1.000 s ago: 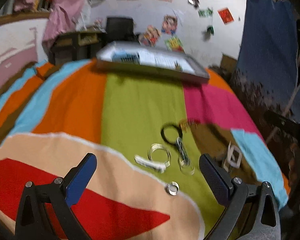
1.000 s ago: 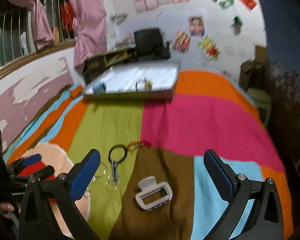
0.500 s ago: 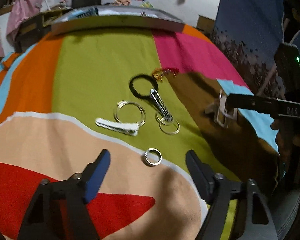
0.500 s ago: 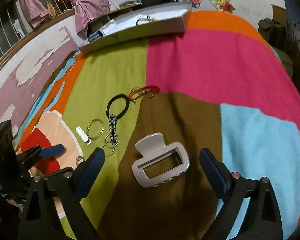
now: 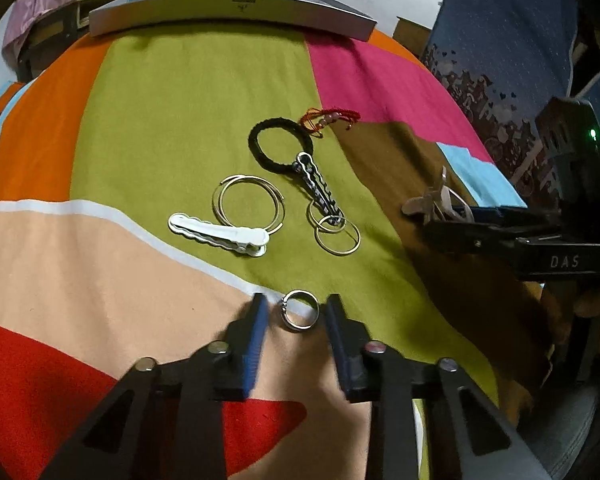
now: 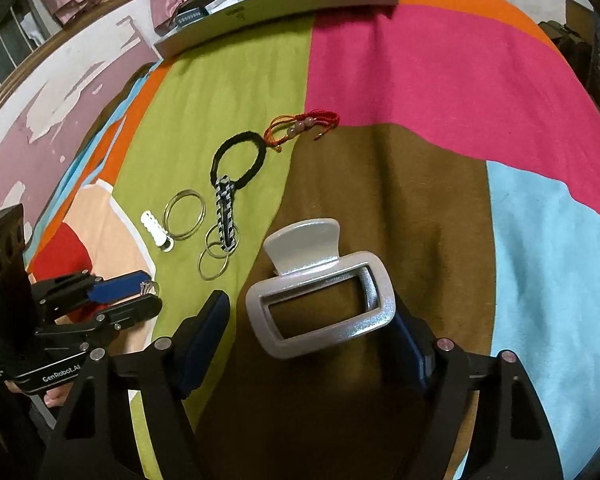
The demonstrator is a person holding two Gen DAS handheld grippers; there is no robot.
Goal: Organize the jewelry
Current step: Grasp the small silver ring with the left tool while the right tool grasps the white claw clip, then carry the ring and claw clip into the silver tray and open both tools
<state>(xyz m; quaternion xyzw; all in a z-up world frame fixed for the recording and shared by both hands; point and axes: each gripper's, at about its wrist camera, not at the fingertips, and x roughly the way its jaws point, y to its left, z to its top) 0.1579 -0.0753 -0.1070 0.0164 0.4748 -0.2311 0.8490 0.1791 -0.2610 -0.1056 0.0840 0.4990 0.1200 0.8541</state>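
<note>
Left claw (image 5: 294,312) lowered, narrowed; ring (image 5: 300,311) between fingers.

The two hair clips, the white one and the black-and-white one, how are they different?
The white clip is plain, and one end overlaps the large hoops. The black-and-white clip is checkered, with its top on the black hair tie and its lower end over the smaller rings. Both are slim, wavy-edged, and flat on the green patch.

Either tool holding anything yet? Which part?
Nothing gripped. Left tool straddles the silver ring, pads apart; right tool straddles the grey claw clip's frame, gaps visible.
</note>
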